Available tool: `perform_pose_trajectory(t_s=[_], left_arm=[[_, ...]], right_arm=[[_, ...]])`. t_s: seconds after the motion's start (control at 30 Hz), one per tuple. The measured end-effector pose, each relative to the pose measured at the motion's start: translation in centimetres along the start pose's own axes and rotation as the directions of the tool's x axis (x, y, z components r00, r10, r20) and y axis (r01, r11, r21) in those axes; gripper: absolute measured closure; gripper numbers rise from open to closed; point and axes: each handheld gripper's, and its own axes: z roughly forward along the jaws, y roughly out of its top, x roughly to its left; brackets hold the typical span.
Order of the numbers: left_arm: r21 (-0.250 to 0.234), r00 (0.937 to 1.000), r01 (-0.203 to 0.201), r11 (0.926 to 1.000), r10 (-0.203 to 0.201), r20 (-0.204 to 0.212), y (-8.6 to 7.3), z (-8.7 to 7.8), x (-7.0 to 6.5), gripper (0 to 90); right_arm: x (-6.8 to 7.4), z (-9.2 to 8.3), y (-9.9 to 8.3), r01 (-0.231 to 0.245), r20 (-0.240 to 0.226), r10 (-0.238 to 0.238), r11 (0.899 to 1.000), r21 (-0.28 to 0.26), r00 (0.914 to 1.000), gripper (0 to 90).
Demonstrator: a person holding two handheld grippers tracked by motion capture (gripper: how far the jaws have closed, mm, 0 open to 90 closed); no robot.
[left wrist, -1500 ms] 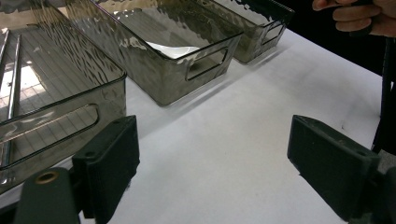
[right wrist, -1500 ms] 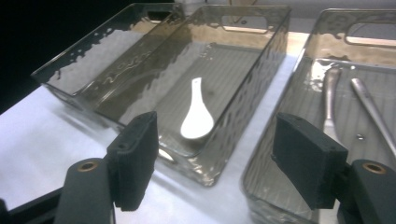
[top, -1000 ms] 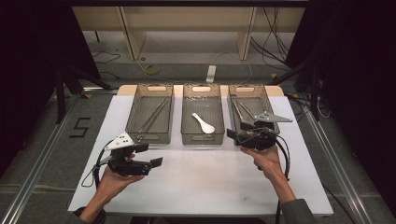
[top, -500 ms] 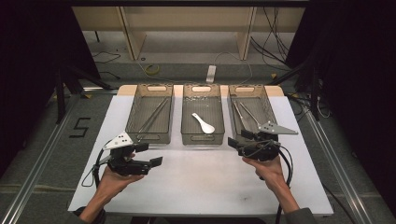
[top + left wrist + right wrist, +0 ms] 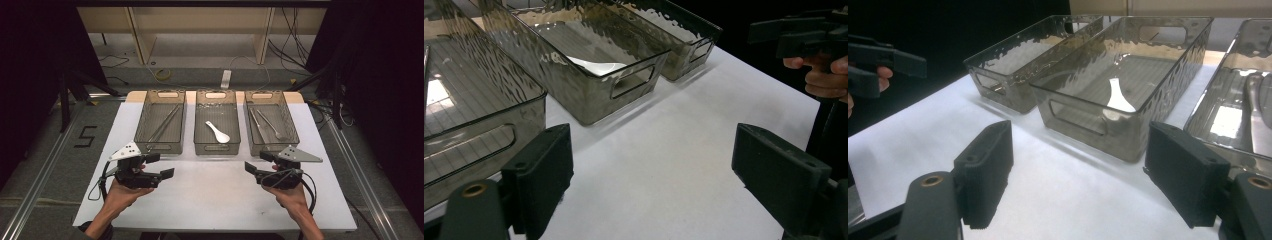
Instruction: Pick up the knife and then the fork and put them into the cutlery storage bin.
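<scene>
Three smoky clear bins stand in a row at the far side of the white table. The left bin holds thin chopsticks. A white spoon lies in the middle bin. Metal cutlery lies in the right bin. My left gripper hovers open in front of the left bin, nothing between its jaws. My right gripper is open and empty too, in front of the right bin, jaws pointing left.
Bare white tabletop stretches between the two grippers and the near edge. A cable trails from the right gripper, another from the left. Shelving and loose cables lie on the floor behind the table.
My right gripper has drawn back from the right bin's front toward the near edge and stayed open. The left gripper has barely moved.
</scene>
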Motion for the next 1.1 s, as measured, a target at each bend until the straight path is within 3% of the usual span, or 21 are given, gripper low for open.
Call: perform_pose_trajectory(t_s=[0.4,1.1], left_arm=[[-0.022,0.9998,0.0,0.9998,0.0,0.022,0.0,-0.1,-0.2,16.3],[-0.034,0.9989,-0.03,0.999,0.031,0.035,0.0,-0.2,-0.5,16.3]], right_arm=[[0.4,-1.2,-1.7,0.024,0.011,-0.024,1.0,-0.004,0.9997,27.4],[0.6,-1.9,-2.9,0.017,0.028,-0.017,1.0,0.007,0.9995,25.7]])
